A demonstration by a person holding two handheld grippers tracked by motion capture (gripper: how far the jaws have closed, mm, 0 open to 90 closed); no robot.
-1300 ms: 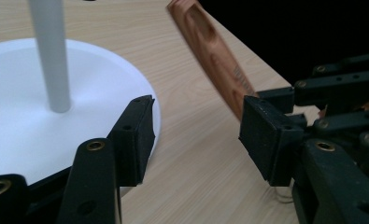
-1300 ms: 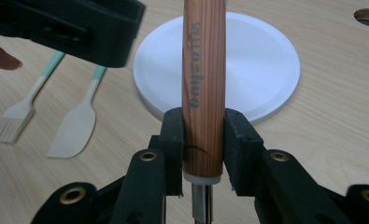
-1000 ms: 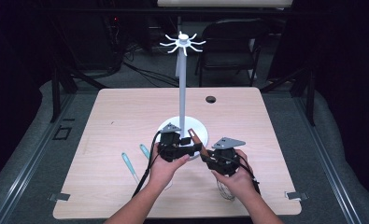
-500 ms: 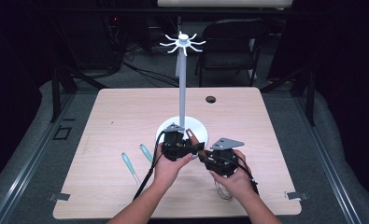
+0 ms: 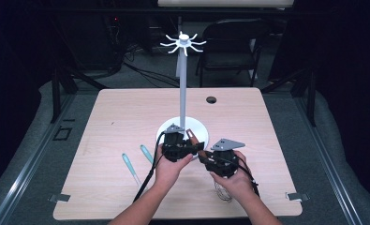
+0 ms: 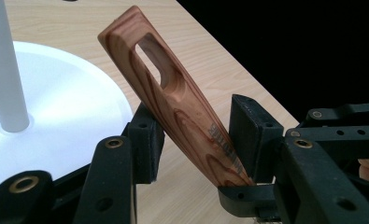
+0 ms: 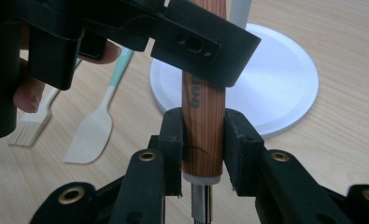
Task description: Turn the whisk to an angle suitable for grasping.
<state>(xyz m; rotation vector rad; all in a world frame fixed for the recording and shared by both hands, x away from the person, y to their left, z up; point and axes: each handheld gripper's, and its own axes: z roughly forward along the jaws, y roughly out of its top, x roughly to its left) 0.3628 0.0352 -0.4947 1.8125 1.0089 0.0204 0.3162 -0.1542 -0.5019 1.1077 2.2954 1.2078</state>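
Lower centre, high view: both hands meet before the white stand base (image 5: 199,129). Right gripper (image 7: 203,140) pinches the wooden handle (image 7: 204,135); left gripper (image 6: 196,135), jaws spread, brackets the handle without contact.

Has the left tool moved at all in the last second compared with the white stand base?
No. In the high view the left tool sits at the front edge of the white stand base, as before; any shift is too slight to call.

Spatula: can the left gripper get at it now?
Probably not directly: the left gripper stands open around the wooden handle that the right gripper clamps. Once free, probably yes: the spatula lies bare on the table.
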